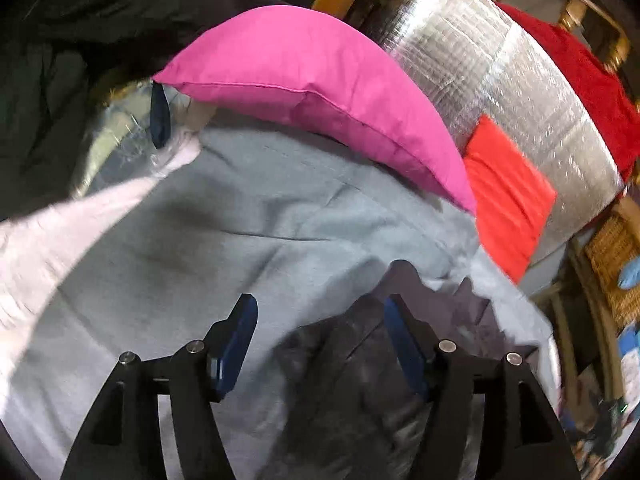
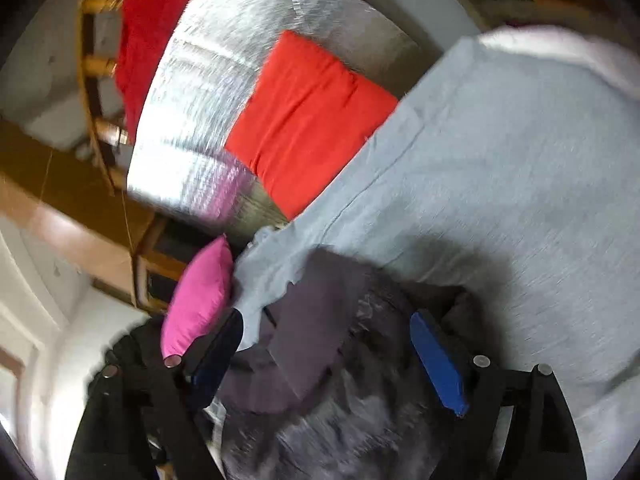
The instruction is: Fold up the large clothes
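- Sleeve (image 1: 60, 236) — pale, stretched across the left of the left-wrist frame, not yet folded in.
- Garment (image 1: 240, 216), light grey-blue, spreads over the middle of both views, creased but mostly flat; its ragged edge lies lower centre over a dark cloth (image 1: 340, 380).
- Left gripper (image 1: 320, 336), bottom centre, has its blue pads apart with nothing pinched — only fabric below them.
- Right gripper (image 2: 326, 344), bottom centre of its view, stands wide too, holding nothing.
- Pink pillow (image 1: 304, 92) and red cushion (image 1: 508, 196) sit at the garment's upper right edge, against a silver mat (image 1: 520, 92).
- Folding looks barely started: sleeves and body remain to be done.
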{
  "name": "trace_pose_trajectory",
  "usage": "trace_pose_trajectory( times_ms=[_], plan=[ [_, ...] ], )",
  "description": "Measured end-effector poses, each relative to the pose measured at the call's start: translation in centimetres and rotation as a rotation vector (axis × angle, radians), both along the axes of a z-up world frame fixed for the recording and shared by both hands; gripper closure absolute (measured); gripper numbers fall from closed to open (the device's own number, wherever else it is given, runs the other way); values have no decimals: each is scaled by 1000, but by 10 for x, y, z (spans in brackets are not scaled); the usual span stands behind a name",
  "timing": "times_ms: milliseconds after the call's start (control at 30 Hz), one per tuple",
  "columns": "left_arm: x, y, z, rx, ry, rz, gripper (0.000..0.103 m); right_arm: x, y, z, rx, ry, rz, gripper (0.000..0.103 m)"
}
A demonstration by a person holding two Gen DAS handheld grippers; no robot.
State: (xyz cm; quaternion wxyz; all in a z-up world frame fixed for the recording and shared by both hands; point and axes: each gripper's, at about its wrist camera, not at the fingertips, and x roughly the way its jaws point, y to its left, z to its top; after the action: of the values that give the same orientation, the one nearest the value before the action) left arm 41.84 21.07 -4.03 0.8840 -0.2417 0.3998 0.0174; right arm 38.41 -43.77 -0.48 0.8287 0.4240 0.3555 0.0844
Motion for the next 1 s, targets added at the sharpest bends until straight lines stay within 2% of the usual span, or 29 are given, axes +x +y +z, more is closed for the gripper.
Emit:
trace_pose_trajectory(
  times_ms=[133,200,267,333,500,633,667,733,800,833,867,900,1000],
  plan=[
    [5,-12,-10,105,40,-104,36,6,16,9,-194,14,101,15],
    [15,-26,-13,169,49,-180,36,19,31,11,-335,29,186,15],
    [26,-40,-15,204,61,-243,36,33,48,11,-466,36,267,15],
    [39,-56,-17,245,72,-302,36,43,55,7,-549,45,306,15],
    [72,-87,-31,328,124,-378,36,66,56,-7,-581,84,353,16],
    [84,-103,-41,344,153,-407,36,79,61,-17,-605,105,391,18],
    [85,-105,-42,350,157,-410,43,83,62,-19,-618,107,398,19],
    [88,-112,-47,386,181,-406,53,90,67,-26,-643,120,407,26],
    [90,-114,-51,394,197,-389,66,97,75,-34,-670,149,423,57],
    [90,-114,-52,403,207,-385,77,100,80,-39,-690,171,428,59],
    [89,-115,-52,420,213,-381,84,101,84,-42,-703,187,437,66],
    [87,-113,-49,424,202,-373,86,101,86,-42,-712,193,438,77],
    [74,-98,-27,356,134,-329,88,92,77,-26,-697,160,374,84]
  ],
)
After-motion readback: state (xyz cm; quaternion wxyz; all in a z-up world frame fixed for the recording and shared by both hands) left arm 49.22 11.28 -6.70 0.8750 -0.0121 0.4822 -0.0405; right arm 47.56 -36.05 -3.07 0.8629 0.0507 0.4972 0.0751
